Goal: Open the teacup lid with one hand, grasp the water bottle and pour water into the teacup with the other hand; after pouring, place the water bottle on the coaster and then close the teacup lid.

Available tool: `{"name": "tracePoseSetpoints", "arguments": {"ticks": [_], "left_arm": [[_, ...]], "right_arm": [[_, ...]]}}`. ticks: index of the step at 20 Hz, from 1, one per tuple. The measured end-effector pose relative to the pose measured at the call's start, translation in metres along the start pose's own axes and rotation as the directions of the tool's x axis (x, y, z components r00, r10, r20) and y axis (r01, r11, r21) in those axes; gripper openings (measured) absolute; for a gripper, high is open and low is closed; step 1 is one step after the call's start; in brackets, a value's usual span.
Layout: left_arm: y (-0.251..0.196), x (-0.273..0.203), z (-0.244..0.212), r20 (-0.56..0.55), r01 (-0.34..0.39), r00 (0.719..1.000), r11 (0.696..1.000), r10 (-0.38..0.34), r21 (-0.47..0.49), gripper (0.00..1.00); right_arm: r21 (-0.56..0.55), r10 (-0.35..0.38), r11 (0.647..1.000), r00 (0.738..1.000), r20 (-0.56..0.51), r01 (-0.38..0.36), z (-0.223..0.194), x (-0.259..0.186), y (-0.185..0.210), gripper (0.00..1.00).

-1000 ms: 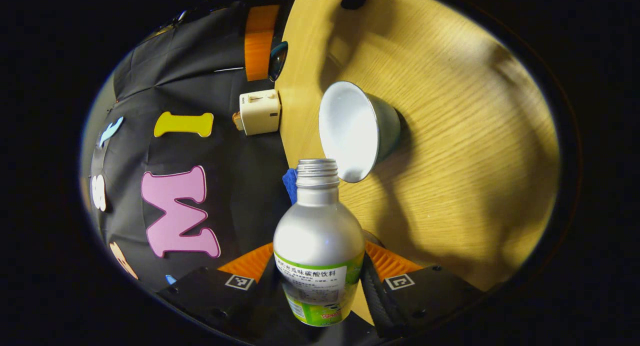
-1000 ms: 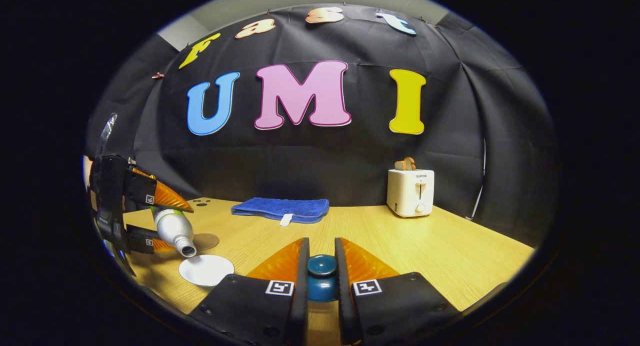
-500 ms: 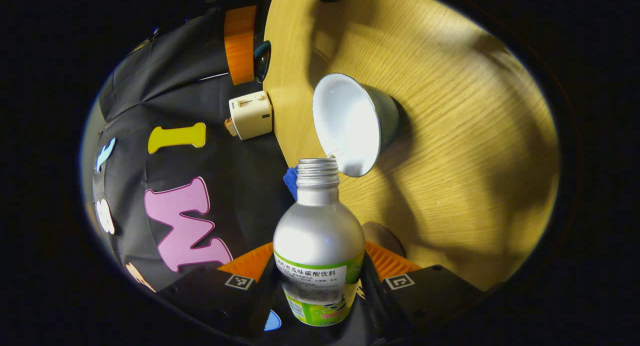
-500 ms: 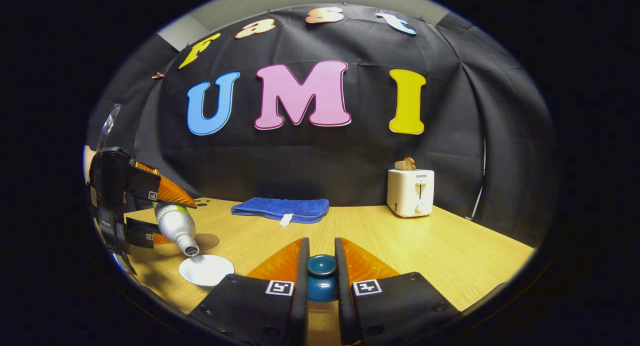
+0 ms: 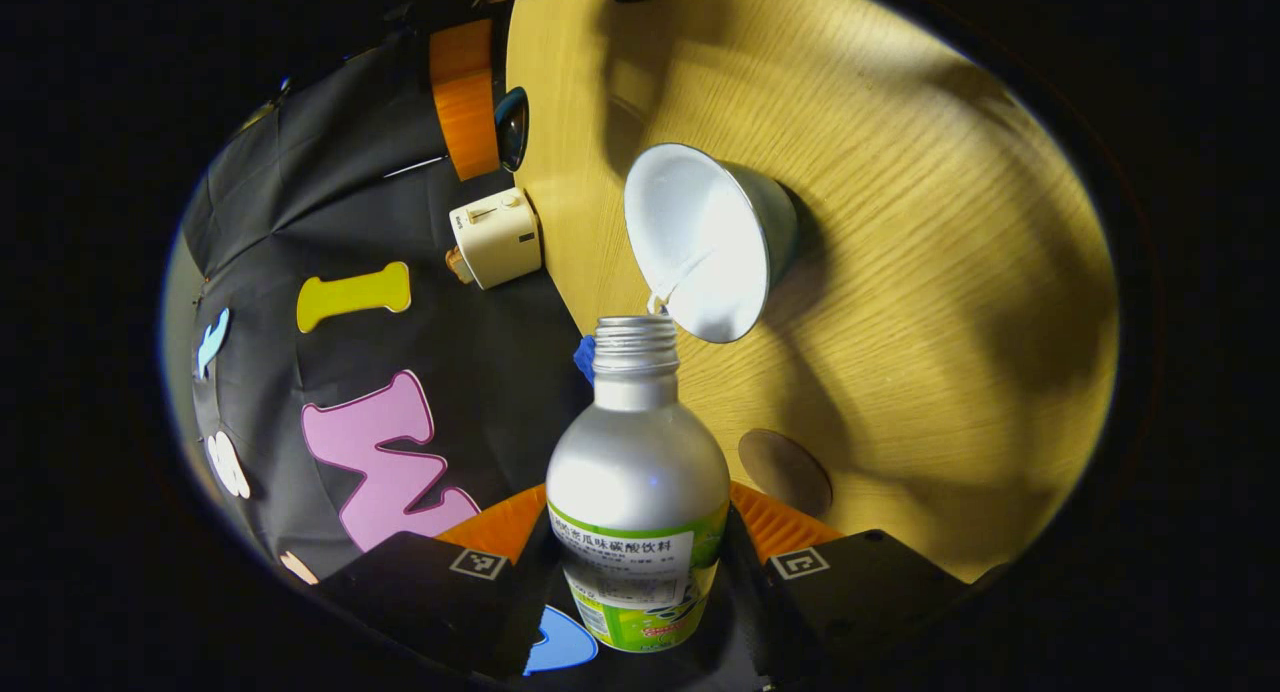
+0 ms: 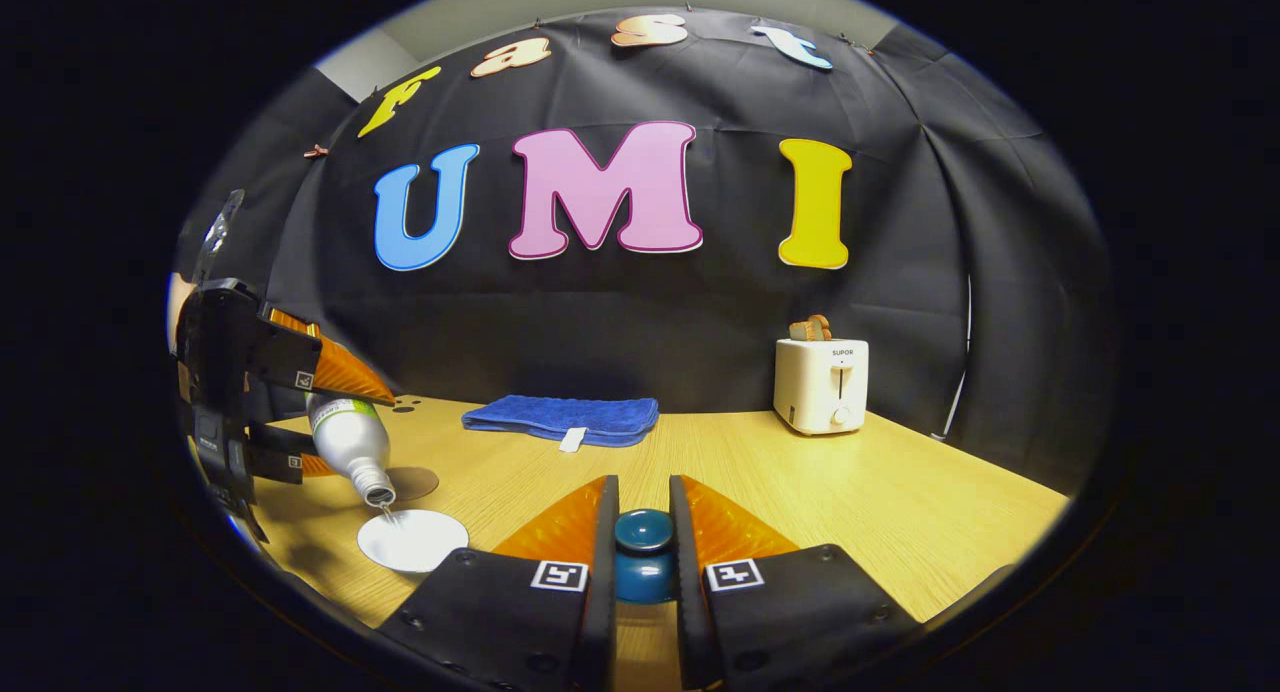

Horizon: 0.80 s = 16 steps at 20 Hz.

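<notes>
While the left gripper clamps its jaws on the body of the water bottle, low in the middle of the left gripper view, the bottle's open neck points up the frame to the rim of the teacup, which sits just above centre on the worktop. A thin stream of water runs from the neck into the cup's white inside. The round brown coaster lies on the wood at lower right of centre, near the bottle's shoulder and apart from the cup.

In the right gripper view, the right gripper at bottom centre has its jaws closed on the knob of the dark blue teacup lid, held well apart from the cup at lower left. There the tilted bottle hangs neck-down over the cup's rim. Farther off stand a folded blue towel at centre and a white toaster at right.
</notes>
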State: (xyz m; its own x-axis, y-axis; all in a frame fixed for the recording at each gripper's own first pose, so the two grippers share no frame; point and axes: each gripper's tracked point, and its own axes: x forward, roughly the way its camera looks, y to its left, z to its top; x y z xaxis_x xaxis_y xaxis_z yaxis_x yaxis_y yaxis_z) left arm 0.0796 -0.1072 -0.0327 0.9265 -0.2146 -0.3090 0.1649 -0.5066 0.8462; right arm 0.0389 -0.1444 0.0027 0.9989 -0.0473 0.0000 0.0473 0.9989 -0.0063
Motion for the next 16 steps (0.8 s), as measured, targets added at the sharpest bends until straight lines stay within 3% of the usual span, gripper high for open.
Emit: {"name": "tracePoseSetpoints", "arguments": {"ticks": [16], "left_arm": [[-0.003, 0.006, -0.009, -0.042, -0.038, 0.998, 0.993, 0.043, 0.115, 0.81]], "right_arm": [[0.000, 0.002, 1.000, 1.000, 0.000, -0.002, 0.000, 0.000, 0.000, 0.28]]}}
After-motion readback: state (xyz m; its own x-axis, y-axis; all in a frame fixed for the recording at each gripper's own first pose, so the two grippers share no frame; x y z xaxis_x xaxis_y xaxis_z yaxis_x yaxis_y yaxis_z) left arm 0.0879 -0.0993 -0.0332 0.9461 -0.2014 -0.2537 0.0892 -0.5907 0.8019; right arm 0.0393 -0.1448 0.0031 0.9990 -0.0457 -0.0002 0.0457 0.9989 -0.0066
